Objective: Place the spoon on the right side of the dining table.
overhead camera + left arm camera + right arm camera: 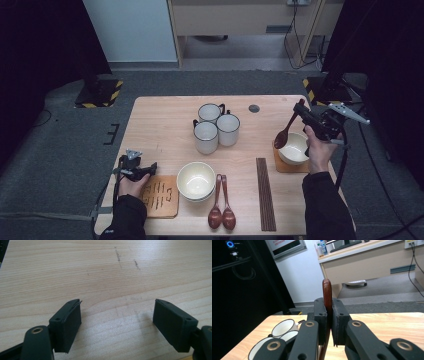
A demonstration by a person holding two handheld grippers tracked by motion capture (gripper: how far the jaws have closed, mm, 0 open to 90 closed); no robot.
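My right gripper [302,107] is shut on the handle of a dark red wooden spoon [284,134], whose bowl hangs down over the rim of a white bowl [294,149] on a wooden coaster at the right. In the right gripper view the spoon handle [327,293] stands pinched between the jaws [328,322]. My left gripper [148,169] lies low at the table's front left beside a slotted wooden coaster [160,196]. In the left gripper view its jaws [117,322] stand wide open over bare wood with nothing between them.
Three white mugs [216,127] cluster at the middle back. Stacked cream bowls [196,181] sit at the front centre, with two red spoons [222,205] and dark chopsticks [265,192] to their right. A small grey disc [254,108] lies near the far edge.
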